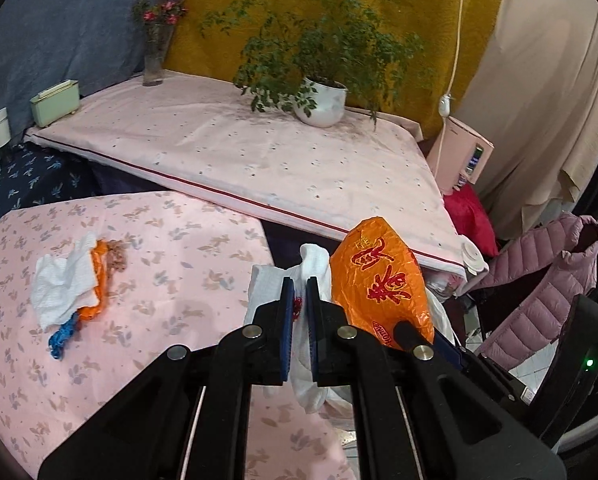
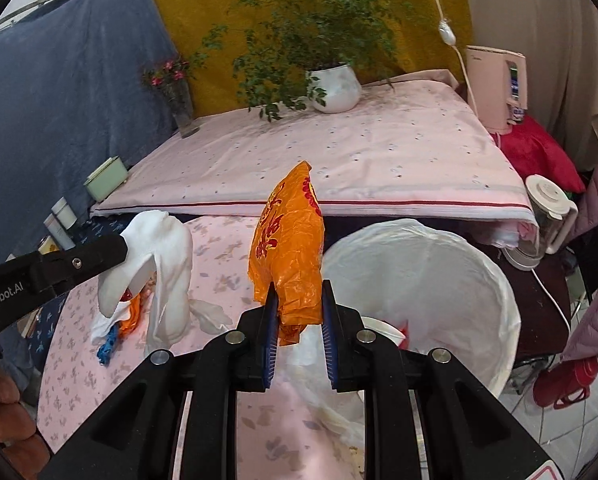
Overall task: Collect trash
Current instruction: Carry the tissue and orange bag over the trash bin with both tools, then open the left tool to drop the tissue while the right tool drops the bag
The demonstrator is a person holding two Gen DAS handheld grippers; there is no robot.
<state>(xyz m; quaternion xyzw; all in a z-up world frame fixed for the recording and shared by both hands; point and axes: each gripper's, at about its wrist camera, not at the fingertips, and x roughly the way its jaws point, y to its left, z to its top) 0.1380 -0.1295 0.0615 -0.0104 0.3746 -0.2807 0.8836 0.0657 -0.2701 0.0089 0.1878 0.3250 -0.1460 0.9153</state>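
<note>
White-lined trash bin [image 2: 479, 280] holds a paper cup [image 2: 383, 330] and scraps.

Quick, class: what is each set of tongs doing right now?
Left tongs: shut on the white tissue.
Right tongs: shut on the orange wrapper.

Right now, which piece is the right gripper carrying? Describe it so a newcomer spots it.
Start at the white-lined bin beside the floral pink table. Just left of its rim, the right gripper is shut on an orange wrapper with red characters. The left gripper carries white tissue instead.
</note>
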